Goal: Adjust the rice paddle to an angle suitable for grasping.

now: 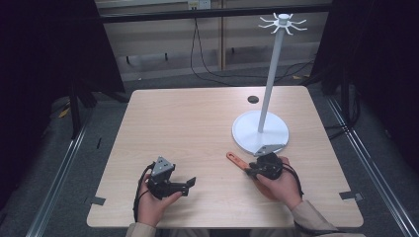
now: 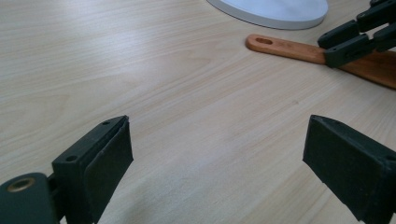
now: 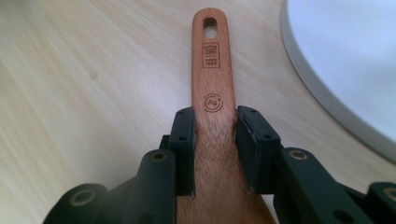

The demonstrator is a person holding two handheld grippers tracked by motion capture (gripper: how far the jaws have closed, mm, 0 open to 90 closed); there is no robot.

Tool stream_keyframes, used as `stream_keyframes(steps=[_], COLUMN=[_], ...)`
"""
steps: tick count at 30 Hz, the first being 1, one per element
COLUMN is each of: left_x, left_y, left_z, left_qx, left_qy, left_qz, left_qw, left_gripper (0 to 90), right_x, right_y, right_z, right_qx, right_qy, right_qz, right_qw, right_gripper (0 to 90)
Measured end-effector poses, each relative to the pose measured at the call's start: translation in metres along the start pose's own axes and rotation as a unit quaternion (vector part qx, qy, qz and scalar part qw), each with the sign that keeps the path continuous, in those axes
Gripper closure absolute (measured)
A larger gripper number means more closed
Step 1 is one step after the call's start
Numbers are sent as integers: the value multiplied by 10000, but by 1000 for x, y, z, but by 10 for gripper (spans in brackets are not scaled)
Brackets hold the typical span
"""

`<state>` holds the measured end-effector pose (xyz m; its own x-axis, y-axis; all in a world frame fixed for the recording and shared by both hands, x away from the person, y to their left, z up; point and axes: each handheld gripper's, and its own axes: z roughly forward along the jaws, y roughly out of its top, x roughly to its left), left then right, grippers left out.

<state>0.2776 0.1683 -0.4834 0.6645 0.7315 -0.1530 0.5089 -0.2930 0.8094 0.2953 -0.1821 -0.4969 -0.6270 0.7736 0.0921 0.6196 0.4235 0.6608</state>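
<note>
while flat on table; wooden spatula (image 3: 212, 93) handle clamped between right hand-held gripper (image 3: 215, 140) jaws

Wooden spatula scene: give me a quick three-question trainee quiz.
1. True or false: the right gripper has its jaws closed on the wooden spatula.
2. The left gripper is: A) open over bare table, B) shut on the spatula, C) holding the stand.
3. What white thing stands just beyond the spatula's handle end?

Key: 1 true. 2 A. 3 the white hook stand, round base on the table, hooks at the top of its pole.
</note>
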Motion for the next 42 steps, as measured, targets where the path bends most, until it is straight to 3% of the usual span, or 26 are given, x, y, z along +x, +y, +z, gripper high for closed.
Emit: stream_keyframes(steps=[10, 16, 17, 22, 30, 36, 41, 42], left_x=[-1, -2, -2, -1, 0, 0, -1, -1], left_y=[1, 1, 2, 1, 1, 1, 1, 1], left_z=[2, 4, 4, 4, 5, 5, 5, 5], left_qx=[47, 2, 4, 55, 66, 72, 79, 78], left_qy=[-22, -37, -48, -37, -47, -20, -21, -6], left_qz=[71, 4, 2, 49, 26, 42, 77, 81], left_qw=[10000, 10000, 10000, 10000, 10000, 10000, 9999, 9999], left_gripper=[80, 80, 80, 80, 80, 80, 80, 80], right_x=[-17, -19, -18, -19, -15, -9, -8, -8], right_y=[-23, -22, -19, -10, 6, 18, 24, 27], right_z=[-30, -32, -32, -29, -22, -16, -12, -11], right_qx=[302, 433, 548, 817, 1323, 1772, 1993, 2106], right_qy=[78, 86, 19, -16, -75, -205, -238, -251], right_qz=[-26, 77, 124, 54, -63, -337, -280, -205], right_qw=[9995, 9990, 9984, 9966, 9912, 9834, 9792, 9770], right_gripper=[687, 681, 624, 602, 607, 596, 599, 615])
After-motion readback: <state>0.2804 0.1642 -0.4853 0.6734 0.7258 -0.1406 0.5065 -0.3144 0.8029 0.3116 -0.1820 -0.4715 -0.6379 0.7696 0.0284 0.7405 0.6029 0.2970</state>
